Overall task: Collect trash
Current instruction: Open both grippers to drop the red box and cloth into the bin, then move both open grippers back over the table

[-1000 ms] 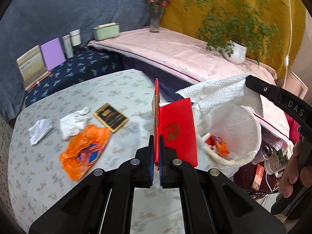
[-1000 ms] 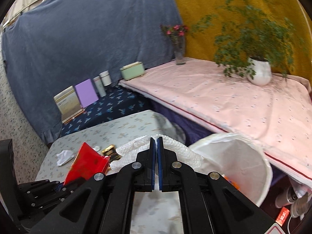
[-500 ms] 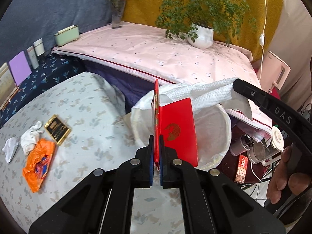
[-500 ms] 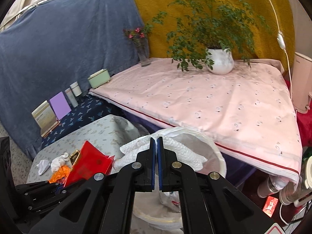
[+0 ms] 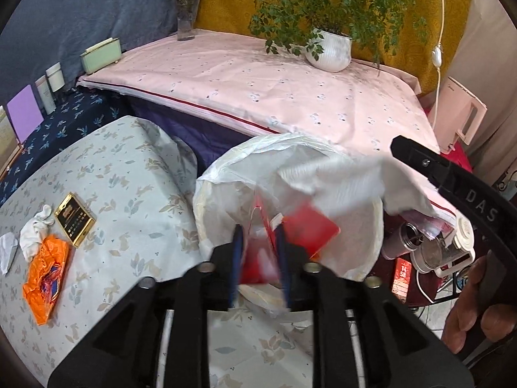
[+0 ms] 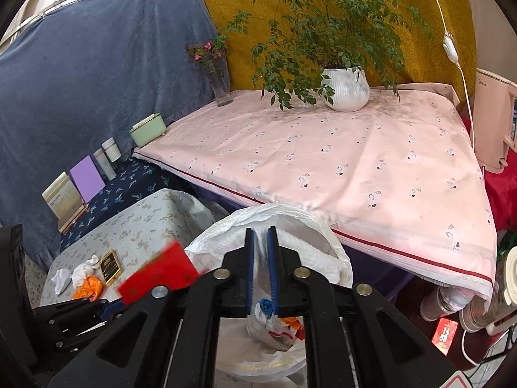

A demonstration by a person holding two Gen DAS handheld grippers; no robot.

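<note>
My left gripper [image 5: 258, 258] is open over the white-lined trash bin [image 5: 219, 174]. The red packet [image 5: 310, 229] is free of its jaws, blurred, dropping into the bin; it also shows in the right wrist view [image 6: 158, 278]. My right gripper [image 6: 260, 271] is open above the same bin [image 6: 336, 249]. The white paper towel [image 5: 336, 177] hangs loose at its tip over the bin mouth. An orange wrapper [image 5: 45, 274], crumpled white tissues [image 5: 34, 229] and a black-and-gold card [image 5: 75, 220] lie on the floral table [image 5: 135, 194].
A pink-covered table [image 5: 290, 93] with a potted plant [image 5: 332, 48] and flower vase [image 5: 187, 16] stands behind the bin. Bottles and cups [image 5: 429, 249] sit on the floor right of the bin. Boxes line the blue cloth [image 5: 64, 119] at left.
Both grippers opened. The red packet left my left gripper's jaws and falls toward the bin. The paper towel slipped from my right gripper's jaws. Both views moved closer over the bin.
</note>
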